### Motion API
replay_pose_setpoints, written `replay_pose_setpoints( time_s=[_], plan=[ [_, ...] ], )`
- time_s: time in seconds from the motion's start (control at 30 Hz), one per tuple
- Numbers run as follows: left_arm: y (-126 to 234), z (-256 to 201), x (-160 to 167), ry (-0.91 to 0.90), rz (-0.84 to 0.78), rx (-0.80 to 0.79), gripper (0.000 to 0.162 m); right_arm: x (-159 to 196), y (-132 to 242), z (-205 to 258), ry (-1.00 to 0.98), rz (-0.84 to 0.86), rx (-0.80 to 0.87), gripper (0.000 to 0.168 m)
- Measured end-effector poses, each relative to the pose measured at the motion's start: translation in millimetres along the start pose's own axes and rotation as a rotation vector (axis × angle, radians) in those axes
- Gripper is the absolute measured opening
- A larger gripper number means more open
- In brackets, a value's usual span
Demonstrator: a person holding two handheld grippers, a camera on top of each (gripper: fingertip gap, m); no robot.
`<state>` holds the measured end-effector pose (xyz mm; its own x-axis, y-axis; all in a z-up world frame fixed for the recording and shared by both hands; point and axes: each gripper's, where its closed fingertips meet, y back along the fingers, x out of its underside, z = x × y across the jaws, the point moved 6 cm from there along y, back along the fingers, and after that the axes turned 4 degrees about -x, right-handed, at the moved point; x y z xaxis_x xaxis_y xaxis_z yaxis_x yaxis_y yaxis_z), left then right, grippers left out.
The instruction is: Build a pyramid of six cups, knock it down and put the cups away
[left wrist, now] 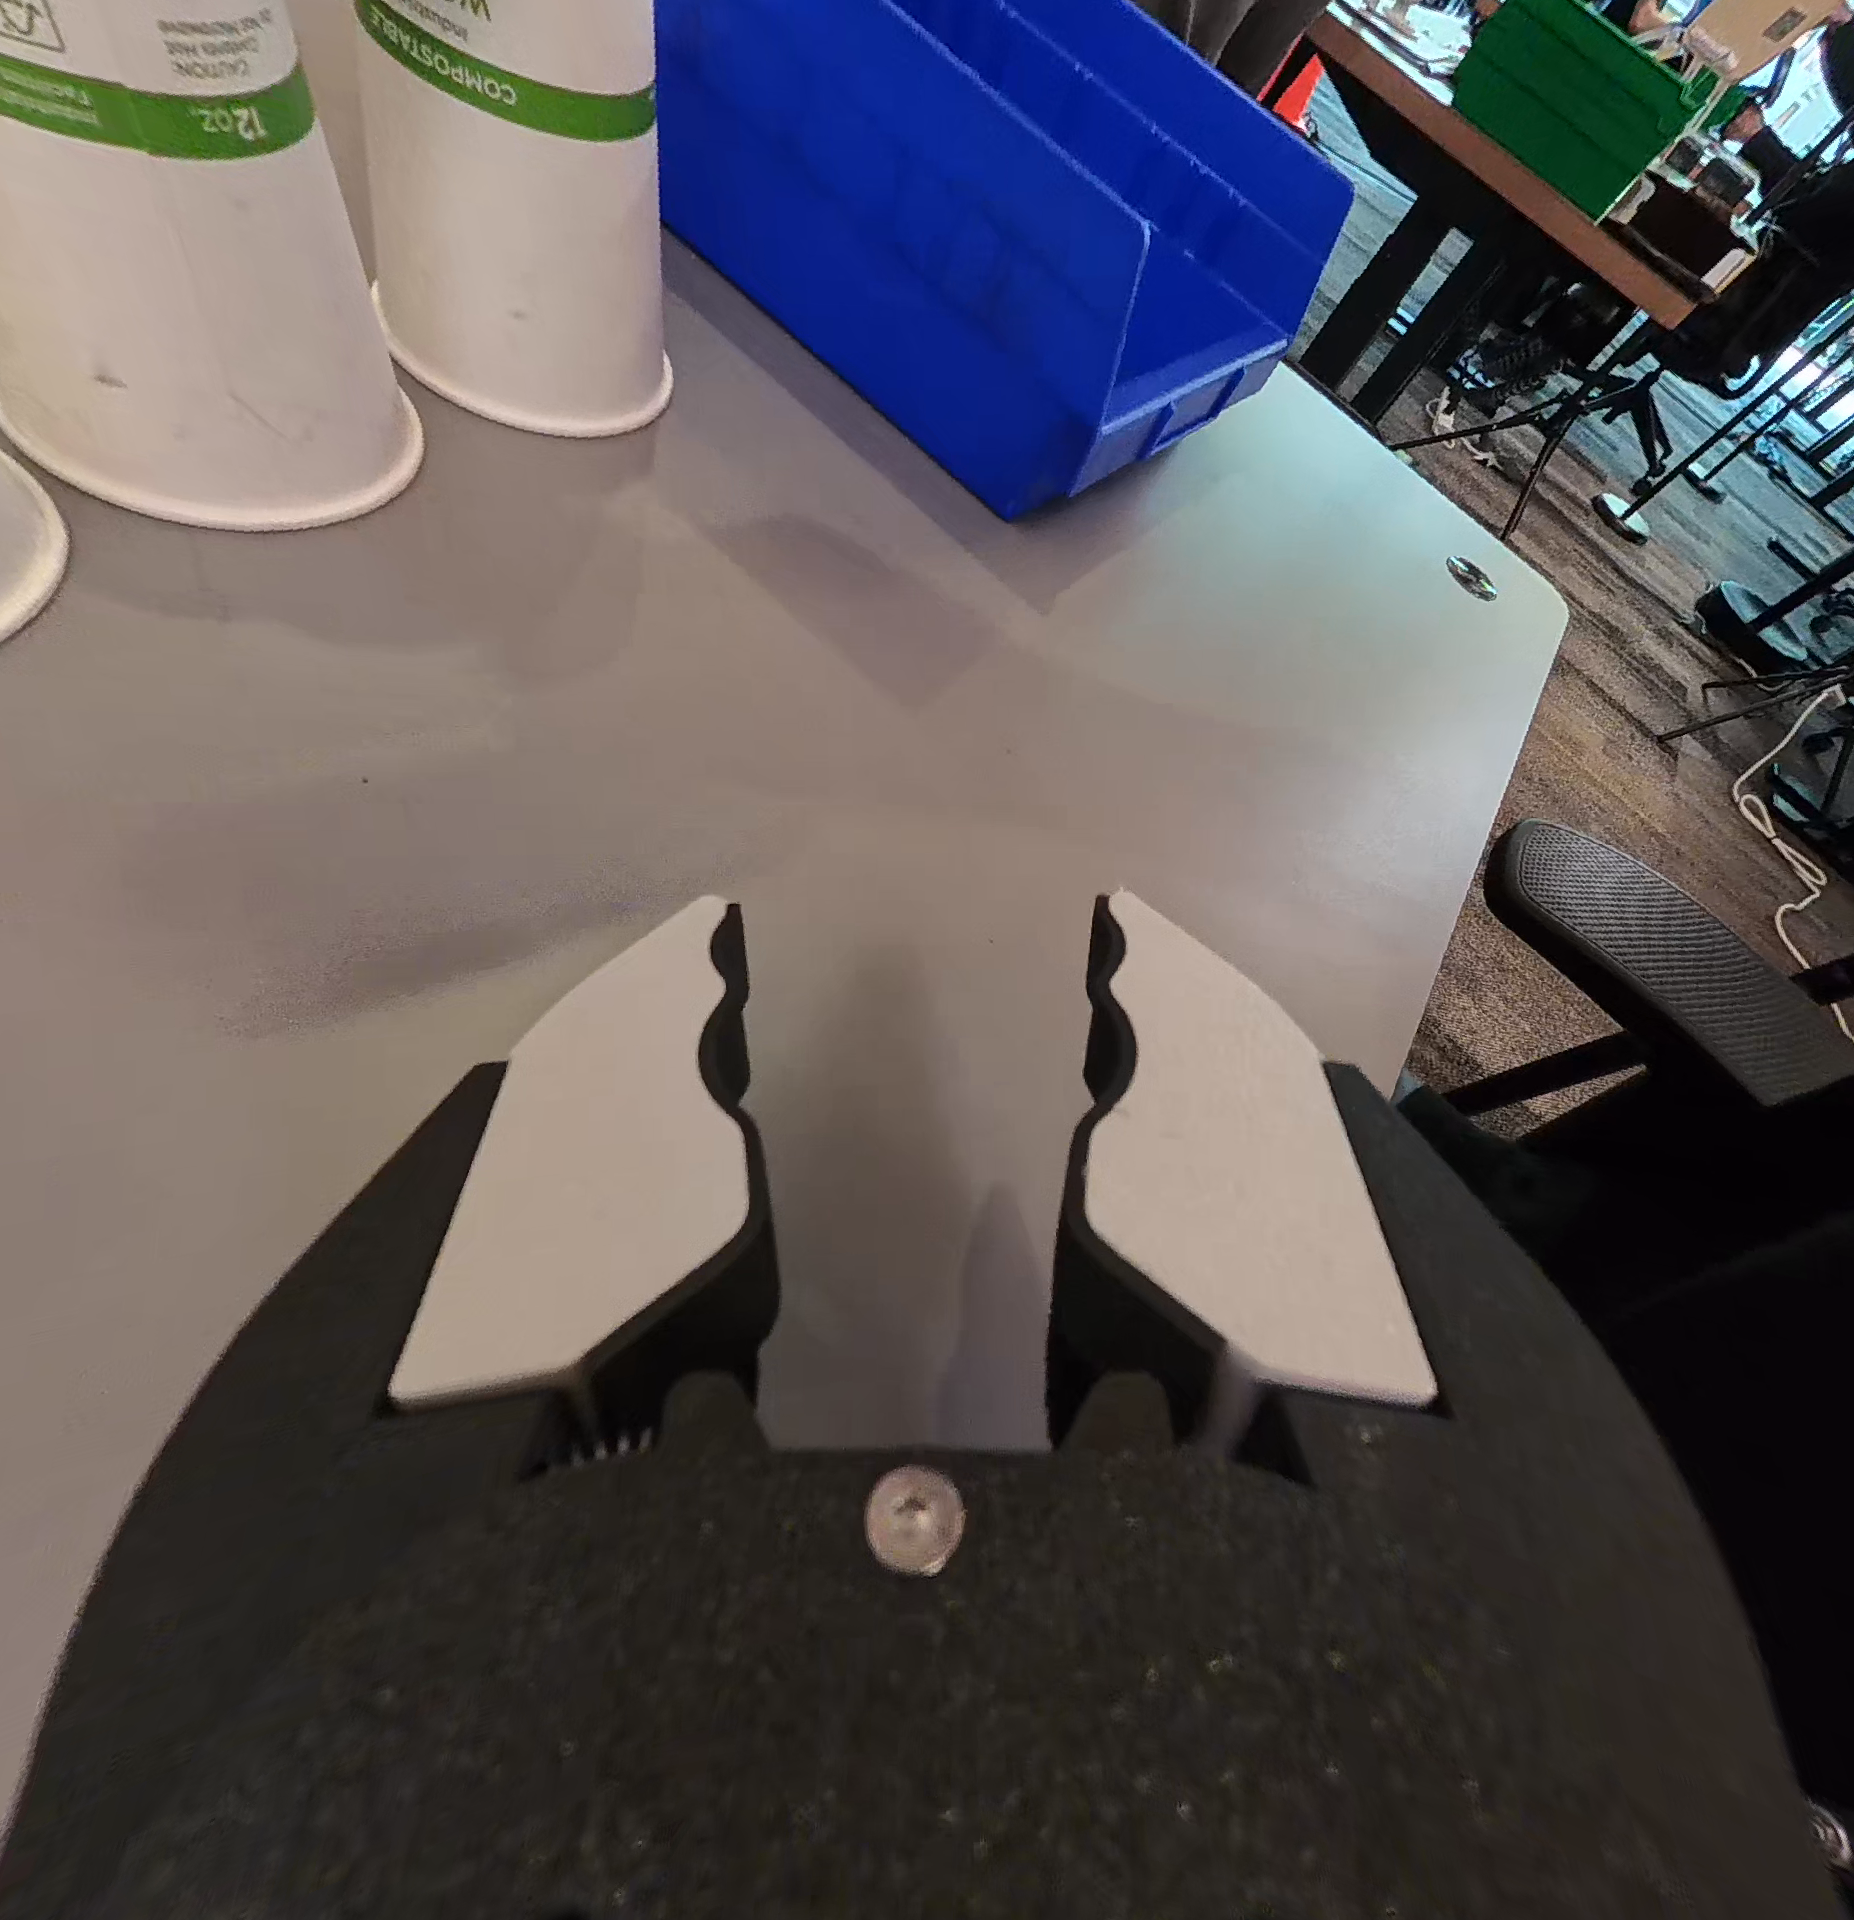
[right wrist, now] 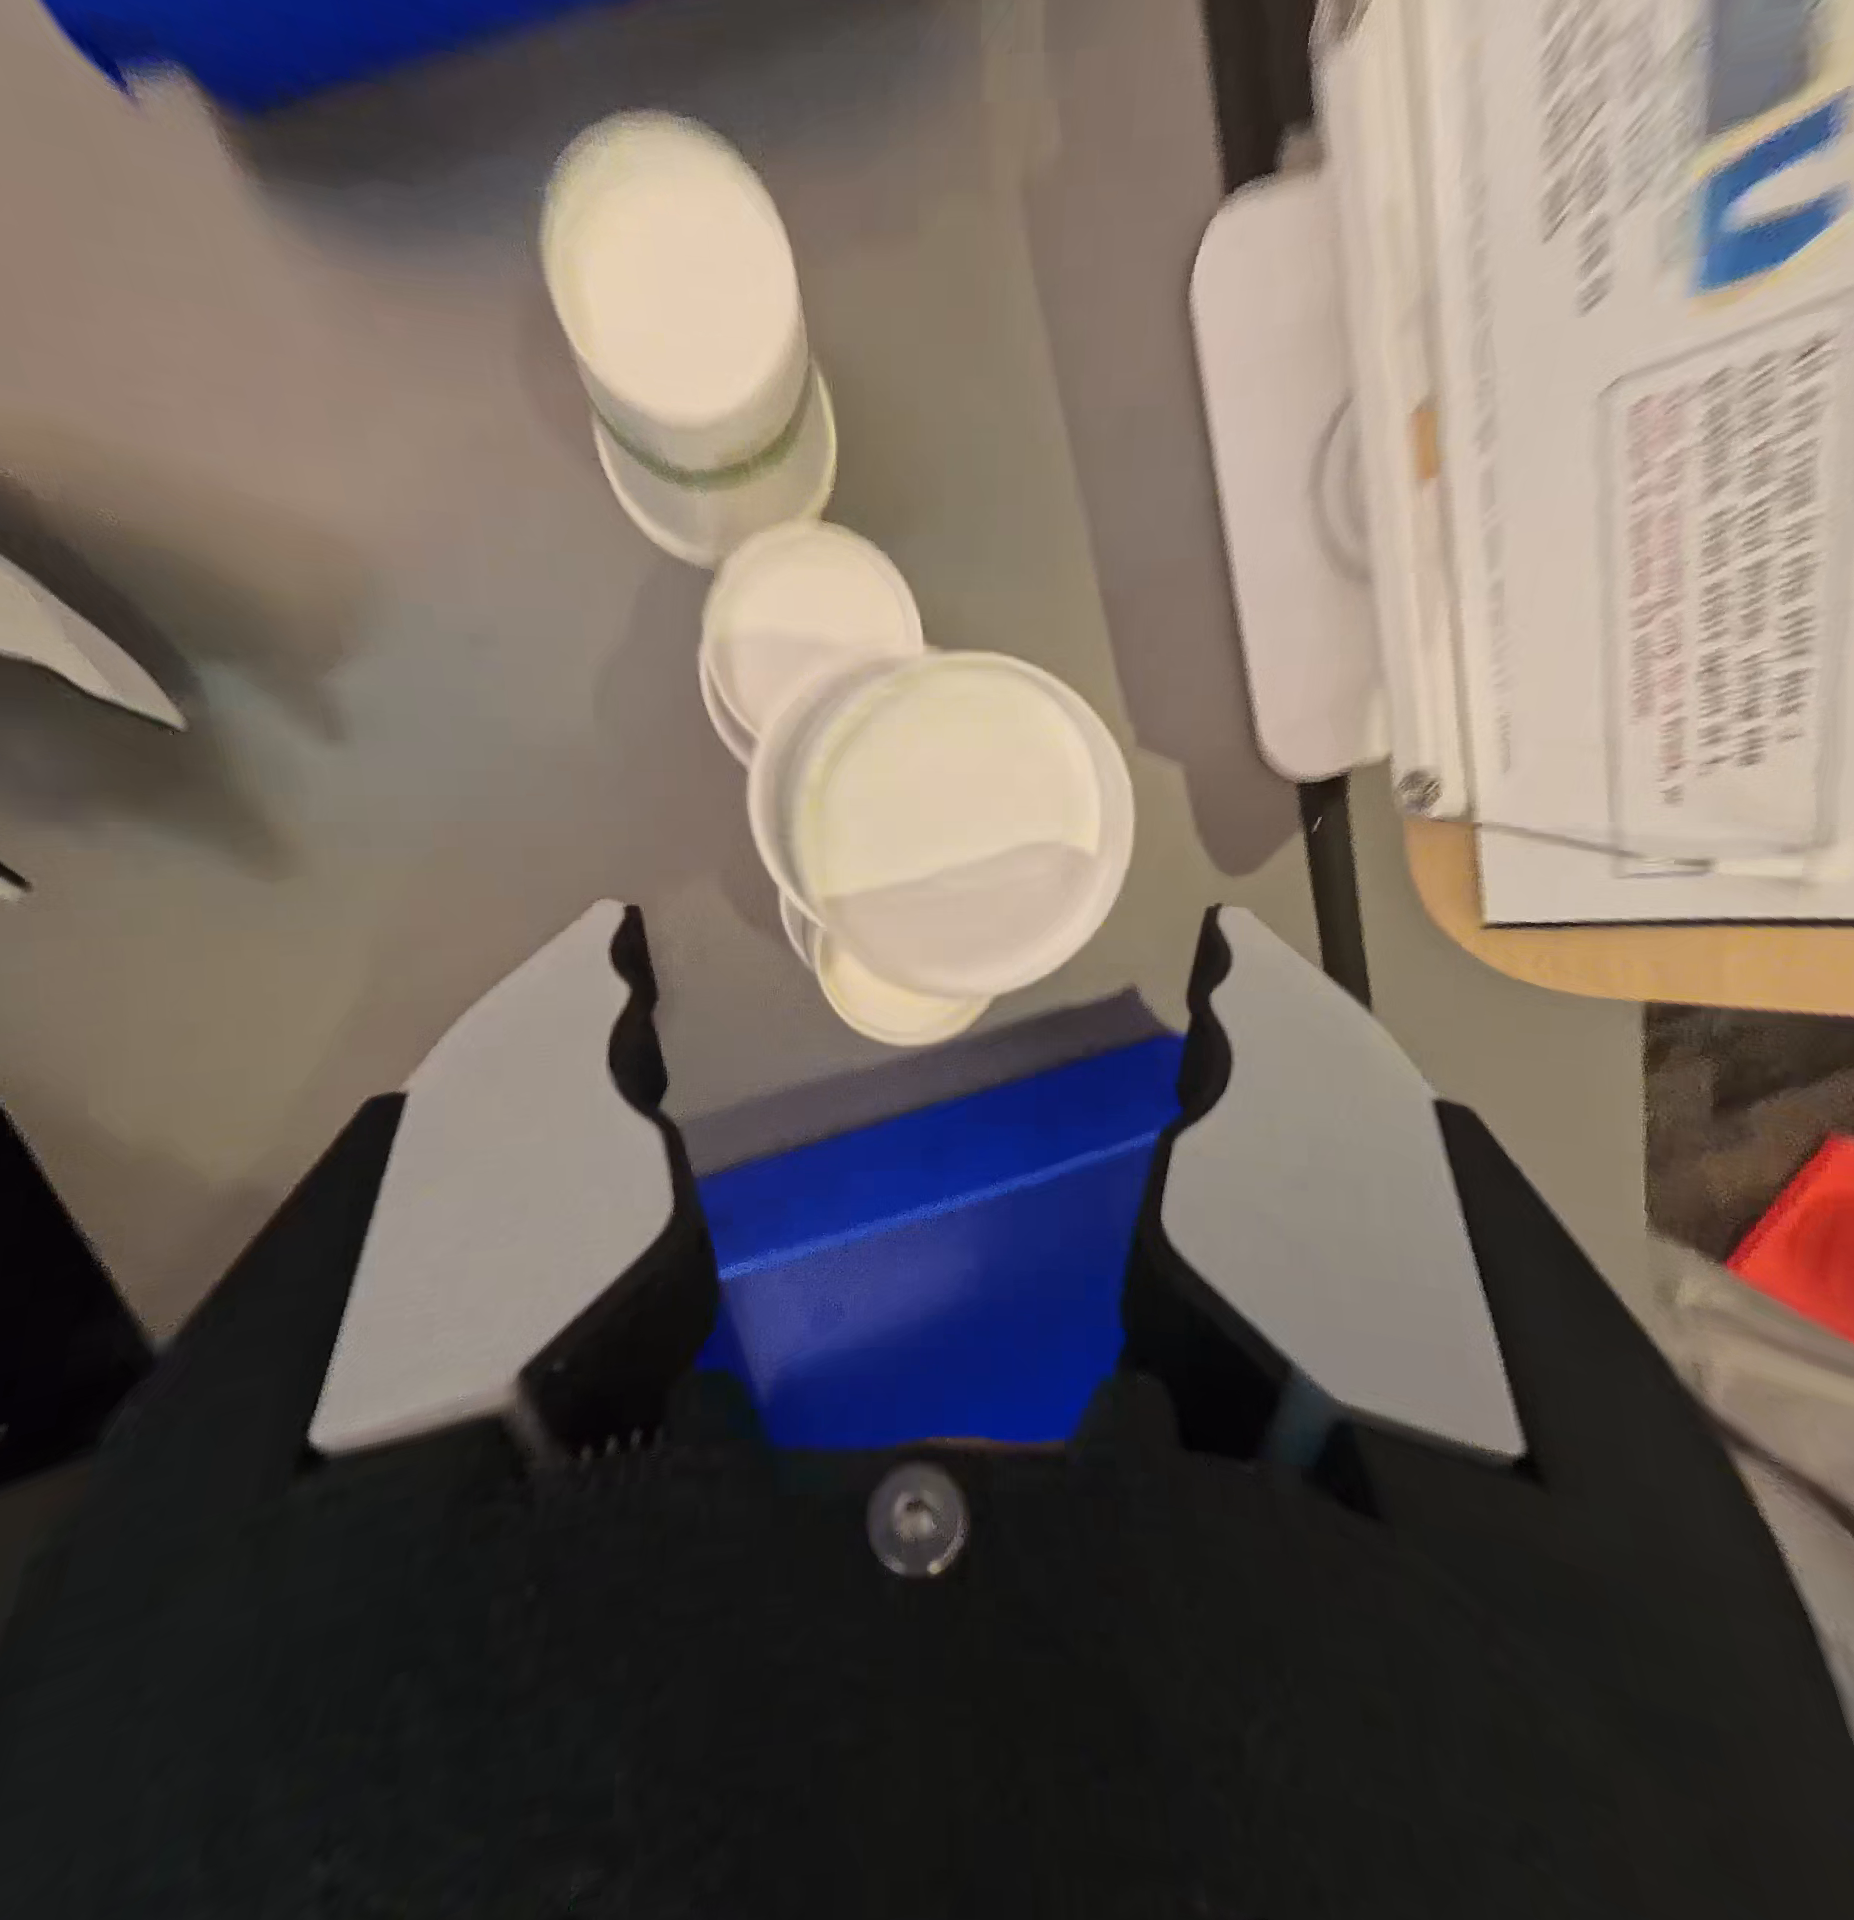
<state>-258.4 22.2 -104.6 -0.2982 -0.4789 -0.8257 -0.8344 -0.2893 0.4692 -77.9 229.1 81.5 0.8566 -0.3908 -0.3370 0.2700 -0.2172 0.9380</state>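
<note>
The left gripper (left wrist: 918,909) has its jaws spread and empty over bare grey table (left wrist: 694,727), its rounded corner near right. Upturned white cups (left wrist: 175,312) and a blue bin (left wrist: 954,229) stand ahead. The right gripper (right wrist: 918,920), jaws also spread, looks blurrily down on stacked cups (right wrist: 933,821).

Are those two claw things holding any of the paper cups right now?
No. The left gripper and the right gripper are both open and empty; the cups stand untouched on the table.
</note>
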Motion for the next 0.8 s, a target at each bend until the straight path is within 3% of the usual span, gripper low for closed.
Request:
replay_pose_setpoints(
  time_s=[0.1,0.17,0.37,0.47,0.57,0.7,0.8],
  plan=[
    [2.0,-1.6,-1.6,-0.021,-0.003,-0.001,0.062,11.3,32.4,37.8,0.018,-0.335,0.119,0.096],
    [4.2,-1.4,-3.7,-0.045,-0.008,-0.017,0.062,32.6,33.8,74.1,-0.037,-0.563,0.162,0.095],
    [10.9,3.0,-13.0,-0.150,0.017,-0.075,0.061,107.5,-60.5,179.9,-0.391,-0.975,0.082,0.082],
    [27.0,9.8,-31.4,-0.251,0.029,-0.108,0.053,128.1,-101.9,213.0,-0.452,-0.994,0.036,0.082],
    [59.6,36.9,-62.6,-0.389,0.086,-0.206,0.044,136.3,-107.7,220.0,-0.390,-0.938,0.128,0.082],
    [109.9,126.9,-112.2,-0.552,0.247,-0.496,0.029,133.2,-104.7,222.5,-0.370,-0.964,0.113,0.080],
    [126.1,201.2,-133.6,-0.524,0.389,-0.553,0.029,131.7,-109.7,223.9,-0.370,-0.956,0.084,0.080]
  ],
)
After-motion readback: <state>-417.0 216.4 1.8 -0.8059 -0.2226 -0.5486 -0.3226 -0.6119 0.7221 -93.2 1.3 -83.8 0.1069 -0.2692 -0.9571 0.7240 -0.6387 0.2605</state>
